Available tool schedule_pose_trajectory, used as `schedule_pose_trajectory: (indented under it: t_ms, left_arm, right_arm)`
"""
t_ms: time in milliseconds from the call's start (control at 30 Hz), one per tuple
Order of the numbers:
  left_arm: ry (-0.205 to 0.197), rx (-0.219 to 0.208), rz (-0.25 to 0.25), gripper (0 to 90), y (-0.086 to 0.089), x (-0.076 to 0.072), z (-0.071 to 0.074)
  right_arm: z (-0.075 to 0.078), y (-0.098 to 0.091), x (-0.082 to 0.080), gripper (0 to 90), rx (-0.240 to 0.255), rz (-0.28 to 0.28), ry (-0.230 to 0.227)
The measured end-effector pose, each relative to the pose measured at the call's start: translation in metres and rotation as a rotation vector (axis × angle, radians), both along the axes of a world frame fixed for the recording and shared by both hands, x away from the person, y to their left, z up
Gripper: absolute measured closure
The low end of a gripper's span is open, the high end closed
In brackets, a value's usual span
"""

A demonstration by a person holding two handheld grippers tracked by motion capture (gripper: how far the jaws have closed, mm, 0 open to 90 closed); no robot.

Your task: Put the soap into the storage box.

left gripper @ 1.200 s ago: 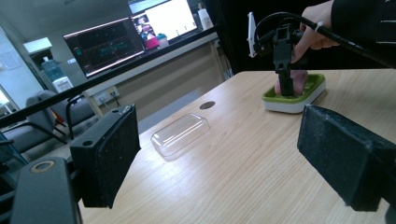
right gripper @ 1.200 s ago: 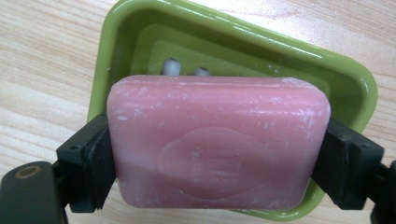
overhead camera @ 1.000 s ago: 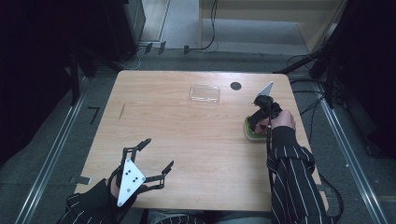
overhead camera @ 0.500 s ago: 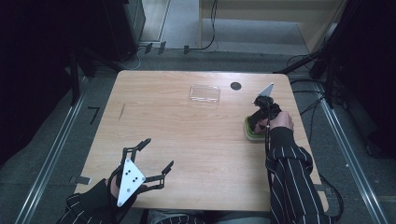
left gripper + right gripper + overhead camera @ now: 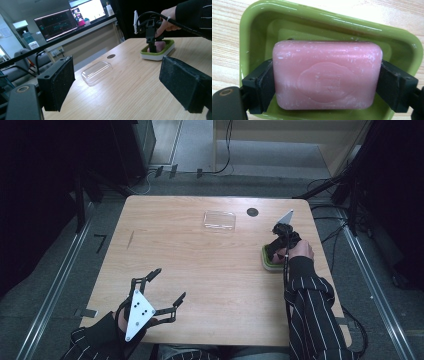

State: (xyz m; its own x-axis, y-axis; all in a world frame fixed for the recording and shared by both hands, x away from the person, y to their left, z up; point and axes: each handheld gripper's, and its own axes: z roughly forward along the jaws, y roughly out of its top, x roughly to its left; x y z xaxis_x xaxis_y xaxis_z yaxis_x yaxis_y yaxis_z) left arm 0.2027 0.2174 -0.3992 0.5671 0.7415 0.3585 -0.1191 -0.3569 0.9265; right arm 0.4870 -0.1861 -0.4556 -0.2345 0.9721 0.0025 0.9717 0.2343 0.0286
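Nothing much had moved across the last second: both hands sat where they had been, and the right gripper (image 5: 274, 254) was still down in the green soap dish (image 5: 266, 265) near the right edge of the table (image 5: 200, 260). From where I stood, only the smallest settling of that wrist could be made out.

Seen along the right gripper's own jaws, the pads were pressed against the two short ends of the pink soap bar (image 5: 327, 75), which lay flat inside the dish. So that gripper was closed on the soap. The left gripper (image 5: 162, 292) hovered near the front left of the table with its jaws wide apart, holding nothing. A clear plastic lid (image 5: 219, 220) lay by itself towards the far side, well apart from the dish.

The risk, as I judged it, lay in the grip itself. Soap is slick, and held only by its ends it could squirt out or swing downwards if lifted quickly. The dish looked light, and nothing was steadying it; if the bar stuck to its floor, the dish might rise or skid with it. A jaw catching the rim could tip it too.
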Motion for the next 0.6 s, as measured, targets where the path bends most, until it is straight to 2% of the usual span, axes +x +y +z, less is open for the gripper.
schedule_pose_trajectory:
  t_ms: [100, 367, 600]
  left_arm:
    - [0.000, 0.002, -0.001, 13.6, 0.000, 0.000, 0.000]
    - [0.000, 0.006, -0.006, 13.6, -0.001, 0.000, 0.000]
    - [0.001, 0.006, -0.003, 13.6, -0.001, 0.000, 0.000]
  right_arm:
    - [0.002, 0.000, -0.001, 12.8, -0.005, 0.004, -0.011]
    - [0.016, 0.001, -0.006, 3.8, 0.014, 0.029, -0.063]
    - [0.022, 0.004, -0.011, 0.8, 0.019, 0.054, -0.066]
